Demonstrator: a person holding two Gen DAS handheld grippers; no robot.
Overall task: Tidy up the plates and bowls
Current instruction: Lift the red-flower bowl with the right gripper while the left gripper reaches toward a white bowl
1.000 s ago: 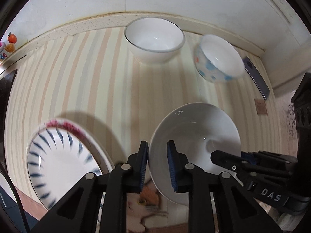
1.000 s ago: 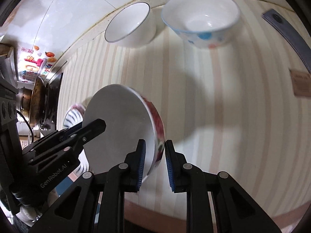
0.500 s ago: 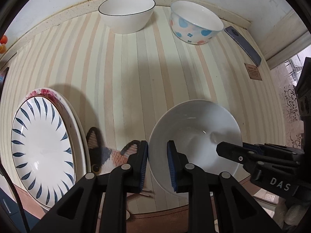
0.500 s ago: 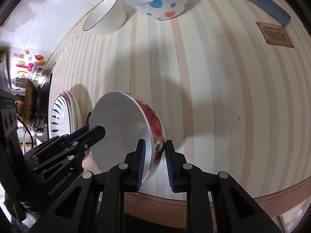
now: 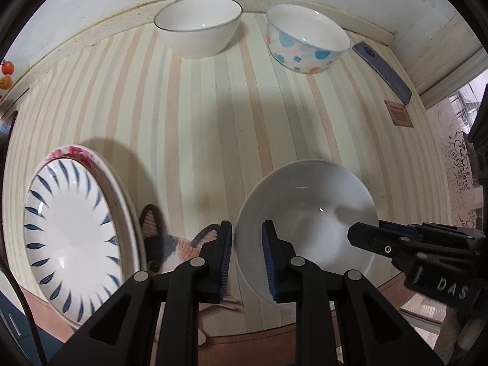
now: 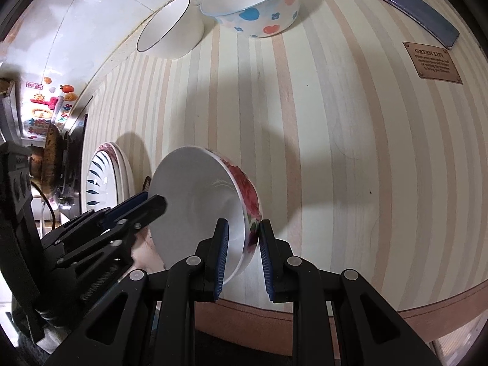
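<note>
Over the near edge of the striped table (image 5: 195, 128), both grippers have hold of one bowl (image 5: 305, 213), white inside with red flowers on its outer wall. The left gripper (image 5: 246, 259) straddles the bowl's left rim, one blue-padded finger inside and one outside, clamped on the wall. The right gripper (image 6: 241, 254) does the same on the opposite rim, its fingers pressed to either side of the flowered wall. The bowl hangs tilted, its mouth turned toward the left gripper's side, above the table's front edge and clear of the surface.

Just left of it a plate (image 5: 68, 238) with blue dashes radiating from the centre lies on a second, red-rimmed plate (image 5: 120, 189). A cat-shaped mat (image 5: 170, 247) peeks out between the plates and the bowl.

At the back by the wall stand two more bowls, side by side and apart: a plain white bowl (image 5: 198, 26) with a thin dark rim, and a spotted bowl (image 5: 306, 38) with blue and red dots. A phone (image 5: 382, 71) lies right of them, with a small brown label (image 5: 398, 116) near it
</note>
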